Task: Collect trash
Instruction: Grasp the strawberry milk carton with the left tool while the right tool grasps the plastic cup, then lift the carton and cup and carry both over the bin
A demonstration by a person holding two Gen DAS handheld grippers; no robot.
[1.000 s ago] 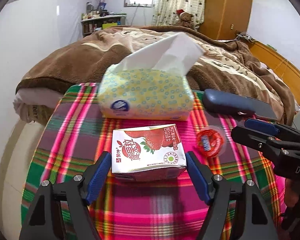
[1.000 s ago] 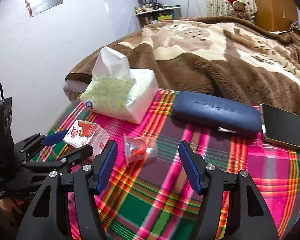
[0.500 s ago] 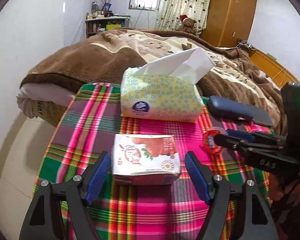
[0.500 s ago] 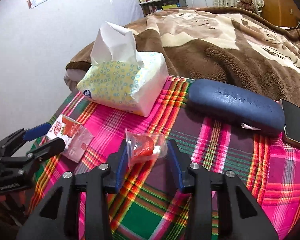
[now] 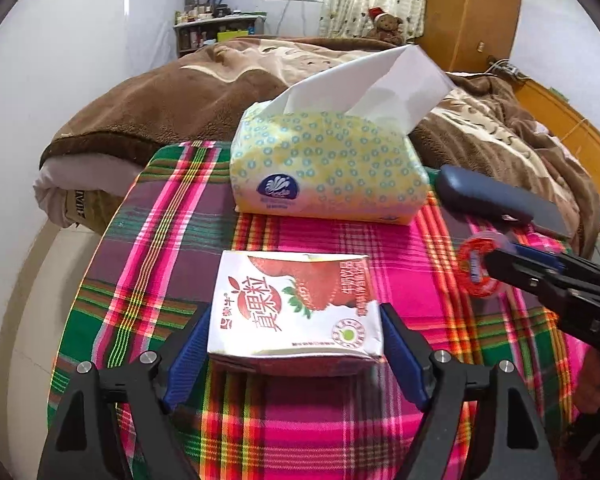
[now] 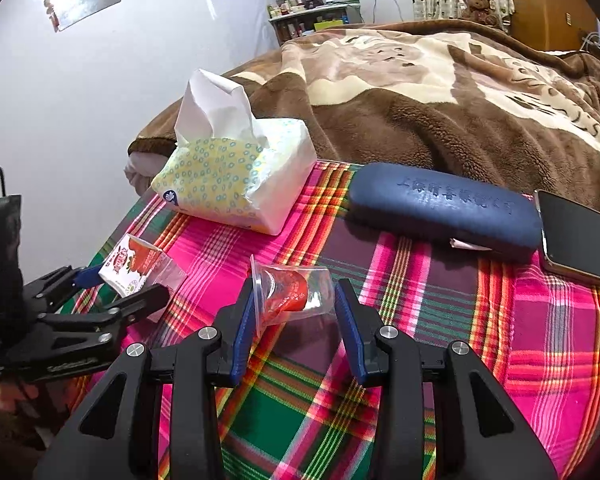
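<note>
Left wrist view, nearest: left gripper [image 5: 294,346] straddling milk carton [image 5: 294,312], blue pads flanking both short ends, jaws opening; contact uncertain, slight gaps visible.
Carton position: flat on plaid tablecloth [image 5: 160,248], long axis crosswise to the fingers, directly ahead between them.
Carton contents: cannot tell; top flap looks flattened, likely empty.
Right wrist view, nearest: right gripper [image 6: 296,312] clamped on clear plastic cup [image 6: 292,294], pads pressing rim side and base side.
Cup position: on its side over the cloth, long axis spanning pad to pad; red wrapper crumpled inside.
Nearer hand: left for carton, right for cup; both pieces already between their own tongs.
Coming move, judged: re-close on carton, then lift both.
Farther back: tissue pack [image 5: 324,168] with one sheet sticking up, blue glasses case [image 6: 444,210], phone [image 6: 580,240] touching the case end.
Farthest: brown blanket [image 6: 440,100] over bed.
</note>
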